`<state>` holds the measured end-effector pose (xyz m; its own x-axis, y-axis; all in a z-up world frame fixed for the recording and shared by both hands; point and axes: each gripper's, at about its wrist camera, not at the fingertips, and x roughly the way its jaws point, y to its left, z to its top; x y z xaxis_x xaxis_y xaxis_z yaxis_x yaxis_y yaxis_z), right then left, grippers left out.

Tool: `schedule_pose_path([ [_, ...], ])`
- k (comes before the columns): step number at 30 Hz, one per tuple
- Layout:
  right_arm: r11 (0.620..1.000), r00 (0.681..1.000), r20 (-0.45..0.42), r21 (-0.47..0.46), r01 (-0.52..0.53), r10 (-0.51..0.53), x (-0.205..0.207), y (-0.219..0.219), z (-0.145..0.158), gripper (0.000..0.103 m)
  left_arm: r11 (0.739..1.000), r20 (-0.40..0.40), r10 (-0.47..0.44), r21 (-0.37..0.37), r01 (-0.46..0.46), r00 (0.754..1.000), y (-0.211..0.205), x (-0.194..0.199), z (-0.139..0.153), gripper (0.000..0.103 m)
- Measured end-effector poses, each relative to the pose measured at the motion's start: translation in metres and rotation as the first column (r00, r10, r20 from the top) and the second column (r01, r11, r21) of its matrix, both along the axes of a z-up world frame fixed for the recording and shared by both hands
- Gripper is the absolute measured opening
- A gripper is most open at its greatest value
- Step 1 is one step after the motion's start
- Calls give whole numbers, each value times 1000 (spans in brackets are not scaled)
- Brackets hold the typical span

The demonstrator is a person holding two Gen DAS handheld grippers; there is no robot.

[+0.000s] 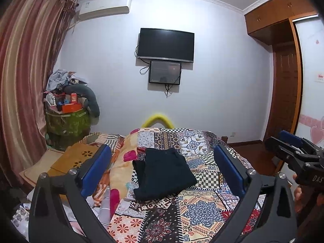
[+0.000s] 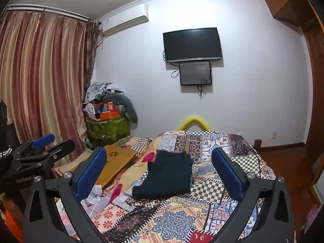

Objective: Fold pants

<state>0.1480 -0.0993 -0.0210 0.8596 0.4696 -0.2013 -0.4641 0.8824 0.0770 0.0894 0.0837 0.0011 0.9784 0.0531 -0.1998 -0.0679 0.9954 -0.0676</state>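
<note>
Dark pants (image 1: 165,174), folded into a compact bundle, lying at centre frame on the patchwork bedspread (image 1: 204,208), a little left of middle in the left wrist view and likewise central in the right wrist view (image 2: 168,175). Left gripper (image 1: 162,168) spread wide, blue pads (image 1: 95,170) well apart on either side of the bundle, nothing between them but air, no contact with the cloth. Right gripper (image 2: 160,166) equally wide, gripping nothing, pads (image 2: 91,172) flanking the bundle from nearer the camera. Same right gripper visible at the right edge of the left view (image 1: 293,151), fingers parted. Wooden lap tray (image 2: 119,160) left of the pants, partly behind the left-hand pad. Black television (image 1: 166,44) upper centre on the wall, striped curtain (image 1: 26,77) filling the left side, cluttered green basket (image 1: 66,121) below it at middle left
</note>
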Motion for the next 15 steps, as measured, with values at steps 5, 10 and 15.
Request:
schedule_pose_path([
  [5,1000,1000,-2,-10,8,-8,-1,-2,-2,103,1000,-6,-9,-4,9,1000,0,3,-1,103],
  [10,1000,1000,-2,-16,14,-14,-2,-1,-2,103,1000,-8,-9,7,9,1000,0,6,-3,103],
  [15,1000,1000,-9,-15,16,-16,-3,0,-1,103,1000,-12,-14,9,14,1000,-1,7,-2,103],
])
